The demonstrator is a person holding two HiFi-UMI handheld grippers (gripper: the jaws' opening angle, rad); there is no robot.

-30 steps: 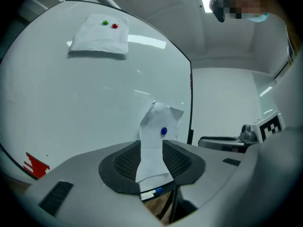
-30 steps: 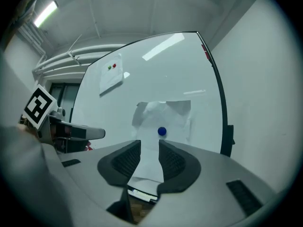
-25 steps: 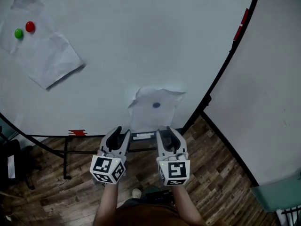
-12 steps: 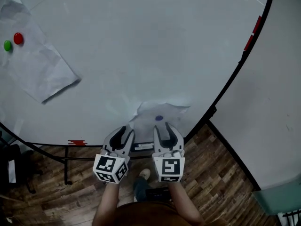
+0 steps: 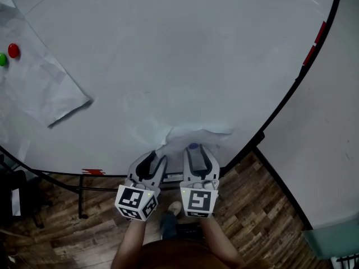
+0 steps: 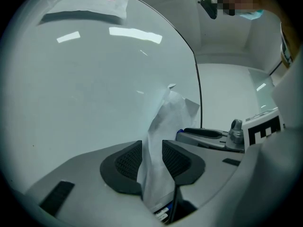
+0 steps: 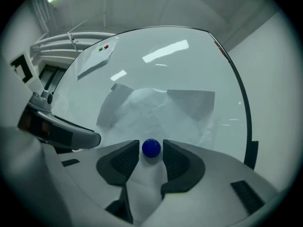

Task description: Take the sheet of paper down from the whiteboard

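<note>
The right gripper (image 5: 198, 154) has just been opening its jaws, and now they stand apart with the round blue magnet (image 7: 151, 148) sitting between them, not squeezed yet. The left gripper (image 5: 152, 160) also has its jaws apart, and the loose, crumpled edge of the sheet of paper (image 5: 196, 137) pokes up between them. The paper hangs low on the whiteboard (image 5: 168, 55), right in front of both grippers. If the left one grabs and pulls while the magnet is still on, I think the paper could rip. If the right one closes a bit off the middle, the magnet could pop out and drop to the floor (image 5: 252, 217).
</note>
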